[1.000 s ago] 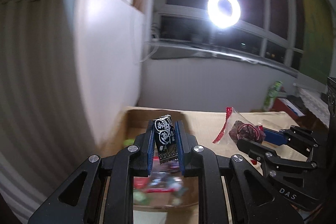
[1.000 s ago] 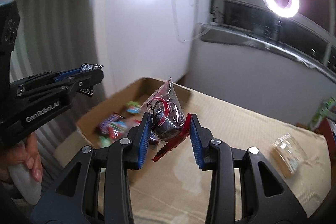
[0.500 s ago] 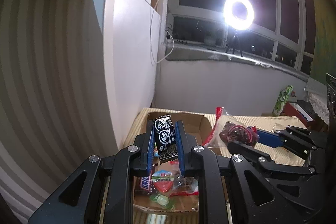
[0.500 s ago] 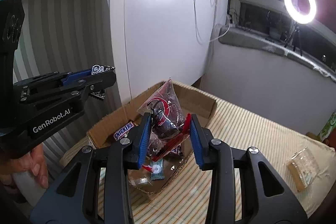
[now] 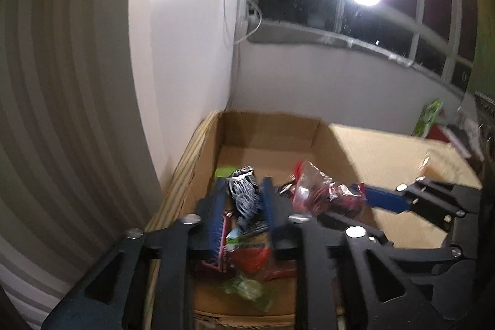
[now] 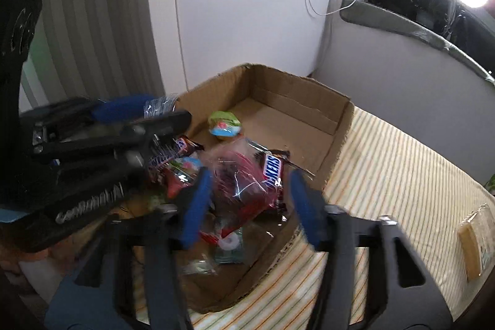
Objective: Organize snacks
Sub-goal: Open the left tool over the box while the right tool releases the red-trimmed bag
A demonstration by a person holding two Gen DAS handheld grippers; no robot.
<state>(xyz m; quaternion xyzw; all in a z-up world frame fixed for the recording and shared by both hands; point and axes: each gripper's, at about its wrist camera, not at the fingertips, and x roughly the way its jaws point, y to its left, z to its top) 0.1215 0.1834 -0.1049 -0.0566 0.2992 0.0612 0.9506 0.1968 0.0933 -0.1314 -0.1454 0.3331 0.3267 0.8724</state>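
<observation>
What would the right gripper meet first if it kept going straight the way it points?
Probably the clear red-printed snack bag between the opening jaws of the right gripper, then the Snickers bar in the cardboard box; depth is blurred.

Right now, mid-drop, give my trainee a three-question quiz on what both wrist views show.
1. True or false: the cardboard box is empty.
2. The clear pouch of red snacks sits between the fingers of which tool? A left, B right, C neither.
3. Fill in: the readable brand on a bar in the box is ____.

Key: 1 false, snacks lie inside. 2 B, the right tool, jaws opening around it. 3 Snickers.
</observation>
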